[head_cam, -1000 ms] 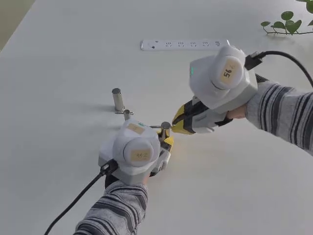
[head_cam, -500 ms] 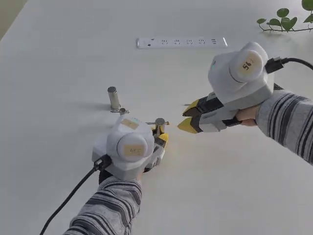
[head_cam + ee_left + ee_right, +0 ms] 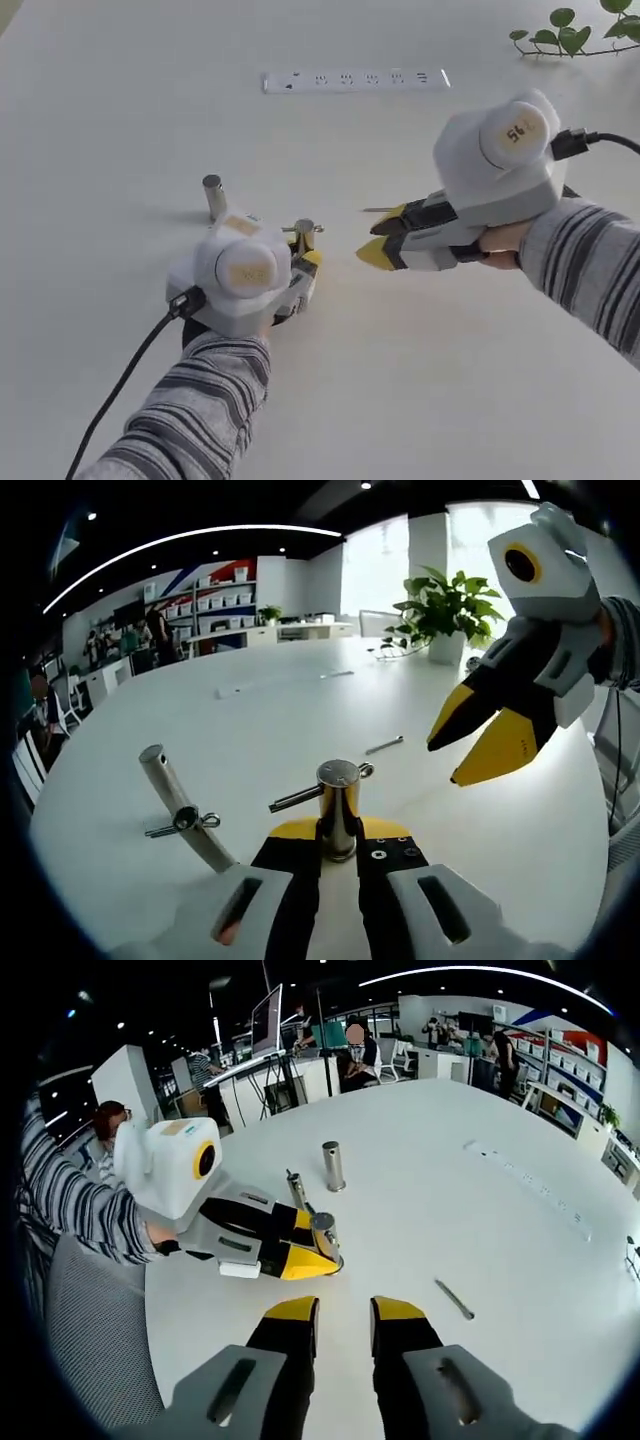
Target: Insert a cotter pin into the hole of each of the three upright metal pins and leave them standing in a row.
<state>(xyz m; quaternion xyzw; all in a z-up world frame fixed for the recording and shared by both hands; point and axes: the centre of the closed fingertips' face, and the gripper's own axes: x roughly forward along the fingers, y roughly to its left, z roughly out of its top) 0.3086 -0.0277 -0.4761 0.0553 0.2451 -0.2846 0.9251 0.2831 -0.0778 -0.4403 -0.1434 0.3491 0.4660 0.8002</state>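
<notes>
Yellow-tipped, your right gripper [image 3: 385,238] has drawn back from the metal pin [image 3: 338,805] it was touching a second ago; its jaws stand apart, holding nothing. Your left gripper [image 3: 338,832] stays clamped on that upright pin, with a cotter pin [image 3: 300,798] through its hole. A loose cotter pin [image 3: 454,1299] lies on the white table [image 3: 420,380] near the right gripper.

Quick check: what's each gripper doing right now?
Left gripper: shut on a metal pin with a cotter pin through it.
Right gripper: open, holding nothing.

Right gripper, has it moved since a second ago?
Yes. The right gripper has backed off rightward from the metal pin held by the left gripper.
</notes>
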